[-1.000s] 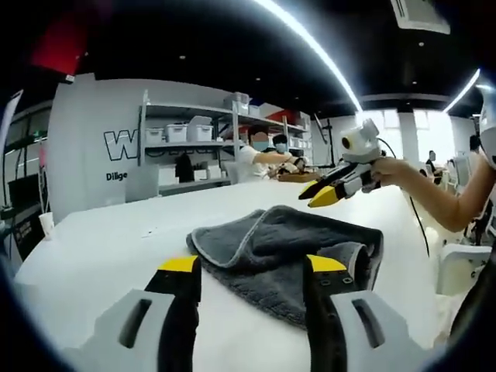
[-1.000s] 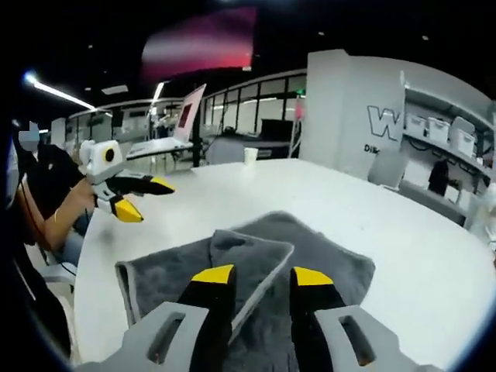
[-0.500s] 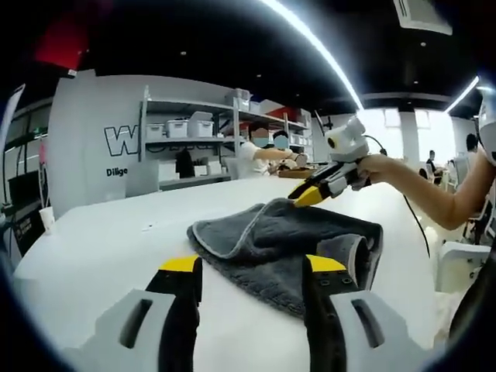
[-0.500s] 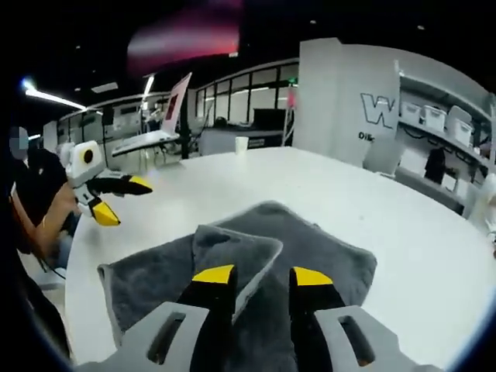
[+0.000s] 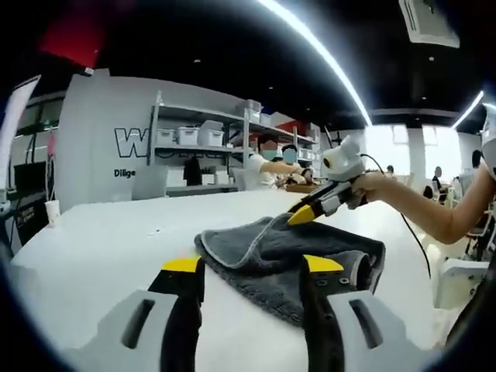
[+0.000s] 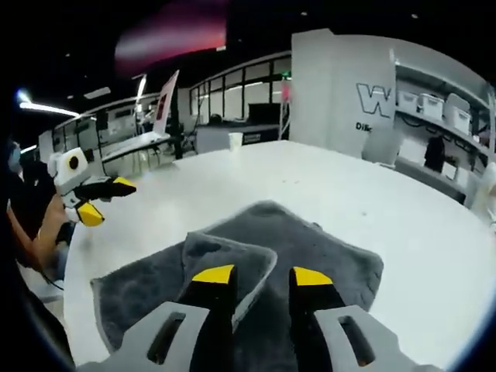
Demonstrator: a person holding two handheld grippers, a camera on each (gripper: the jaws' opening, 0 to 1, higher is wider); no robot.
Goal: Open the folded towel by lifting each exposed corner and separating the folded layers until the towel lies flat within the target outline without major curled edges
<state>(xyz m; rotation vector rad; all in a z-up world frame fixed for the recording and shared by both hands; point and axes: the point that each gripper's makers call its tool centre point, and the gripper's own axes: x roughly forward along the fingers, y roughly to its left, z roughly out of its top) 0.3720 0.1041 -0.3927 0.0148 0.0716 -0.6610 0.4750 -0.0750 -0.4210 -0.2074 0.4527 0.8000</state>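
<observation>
The grey towel (image 6: 271, 263) lies folded on the white table (image 6: 387, 209), a flap turned over on top. The right tool (image 6: 262, 275) hovers just above that flap, jaws parted, gripping nothing. The left tool (image 5: 253, 265) waits released near the towel's edge, at nine o'clock from the right.

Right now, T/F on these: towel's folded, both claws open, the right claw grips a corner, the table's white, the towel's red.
1. The towel is folded, with a flap lying on top. True.
2. Both the left claw and the right claw are open. True.
3. The right claw grips a towel corner. False: its jaws stand apart over the towel, holding nothing.
4. The table is white. True.
5. The towel is red. False: it is grey.
</observation>
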